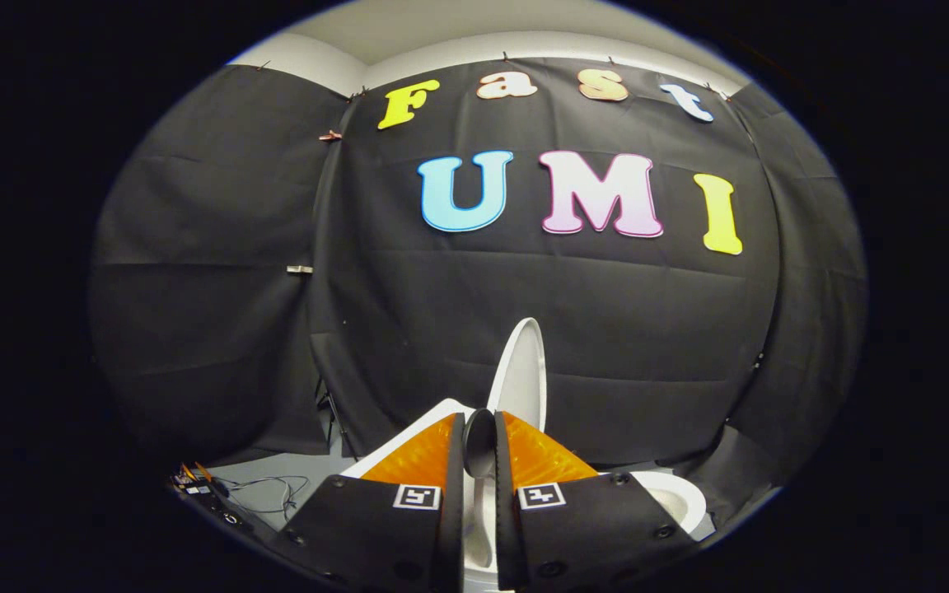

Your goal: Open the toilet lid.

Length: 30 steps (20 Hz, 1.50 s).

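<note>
The white toilet lid [524, 371] is lifted and stands nearly upright, seen almost edge-on against the black cloth wall. Its rim runs down into the narrow gap between my two fingers. My gripper [479, 432] is shut on that rim, with both pads pressing on it. To the right of the fingers and below them lies the white toilet bowl [676, 494] with its rim uncovered. A white, flat part of the toilet [421, 424] shows just left of the fingers; I cannot tell which part it is.
Black cloth walls close in the booth just behind the toilet and on both sides. On the grey floor to the left lie loose cables [273, 490] and a small device [194, 482]. A metal clip [300, 269] hangs on the left cloth seam.
</note>
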Available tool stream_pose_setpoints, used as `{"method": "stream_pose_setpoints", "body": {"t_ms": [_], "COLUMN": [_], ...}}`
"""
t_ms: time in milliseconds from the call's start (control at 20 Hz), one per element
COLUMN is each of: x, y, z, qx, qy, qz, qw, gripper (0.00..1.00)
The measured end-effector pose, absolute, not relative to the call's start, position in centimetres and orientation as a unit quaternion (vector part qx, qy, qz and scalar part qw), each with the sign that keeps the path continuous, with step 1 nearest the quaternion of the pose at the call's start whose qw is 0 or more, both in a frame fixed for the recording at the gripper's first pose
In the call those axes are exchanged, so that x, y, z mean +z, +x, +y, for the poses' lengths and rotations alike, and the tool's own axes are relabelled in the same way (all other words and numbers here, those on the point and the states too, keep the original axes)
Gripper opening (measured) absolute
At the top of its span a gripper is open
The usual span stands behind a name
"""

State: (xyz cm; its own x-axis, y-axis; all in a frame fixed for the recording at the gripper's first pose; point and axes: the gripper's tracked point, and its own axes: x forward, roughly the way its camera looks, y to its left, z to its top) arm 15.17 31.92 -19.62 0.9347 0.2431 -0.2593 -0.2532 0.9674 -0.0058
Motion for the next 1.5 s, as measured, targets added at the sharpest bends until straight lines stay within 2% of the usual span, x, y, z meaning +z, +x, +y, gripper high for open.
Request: {"method": "stream_pose_setpoints", "body": {"t_ms": [350, 750, 950, 1200, 1500], "x": [-20.8, -20.2, -17.5, -13.4, -6.4], "y": [15.4, 15.3, 15.2, 13.9, 11.4], "z": [36.2, 34.8, 33.5, 30.6, 21.5], "qx": [0.161, 0.154, 0.156, 0.157, 0.12], "qy": [-0.038, -0.029, 0.004, 0.016, 0.016], "qz": [0.139, 0.138, 0.116, 0.091, 0.041], "qw": [0.976, 0.978, 0.981, 0.983, 0.992], "gripper": [0.2, 0.2, 0.49, 1.0, 1.0]}}
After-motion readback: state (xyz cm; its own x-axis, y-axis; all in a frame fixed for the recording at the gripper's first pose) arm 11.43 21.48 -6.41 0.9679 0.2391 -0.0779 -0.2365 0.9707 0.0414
